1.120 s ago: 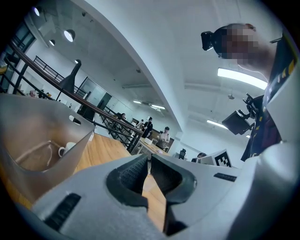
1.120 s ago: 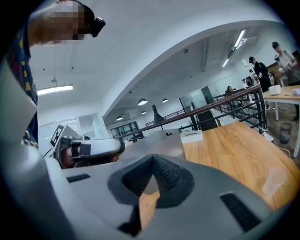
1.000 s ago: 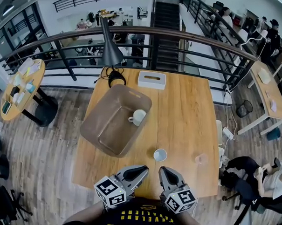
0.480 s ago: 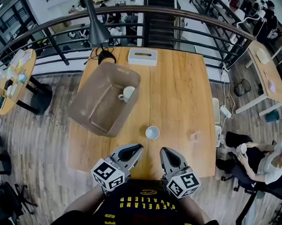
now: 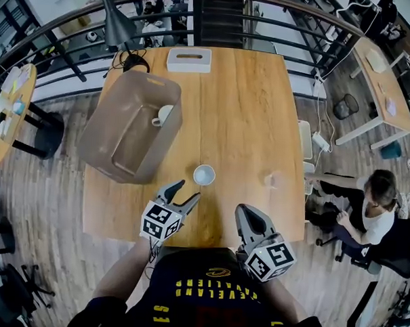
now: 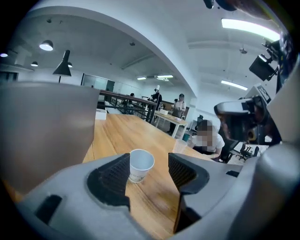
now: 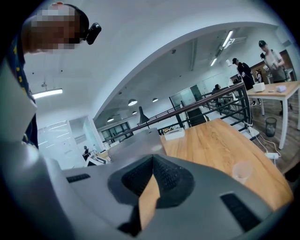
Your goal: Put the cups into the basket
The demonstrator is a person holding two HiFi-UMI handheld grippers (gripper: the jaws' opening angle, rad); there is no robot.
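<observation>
1. Cups first: the white paper cup (image 5: 204, 174) stands mid-table, just ahead of my left gripper (image 5: 185, 191). Its jaws have just been opening and stand apart, with nothing between them yet. I reckon a fingertip clipping the rim tips the cup over.
2. Squeezing too hard would crush the paper.
3. The clear plastic cup (image 5: 273, 179) sits near the table's (image 5: 248, 114) right edge. My right gripper (image 5: 249, 215) is closed and empty, so a nudge could knock it off.
4. The basket (image 5: 98, 131) at far left already holds a mug (image 5: 164, 114), and a high drop could bounce out.

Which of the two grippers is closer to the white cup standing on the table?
Left. The left gripper, whose jaws have just been opening, nothing between them, points at the white cup just ahead. The right gripper, shut, sits farther back to the cup's right.
</observation>
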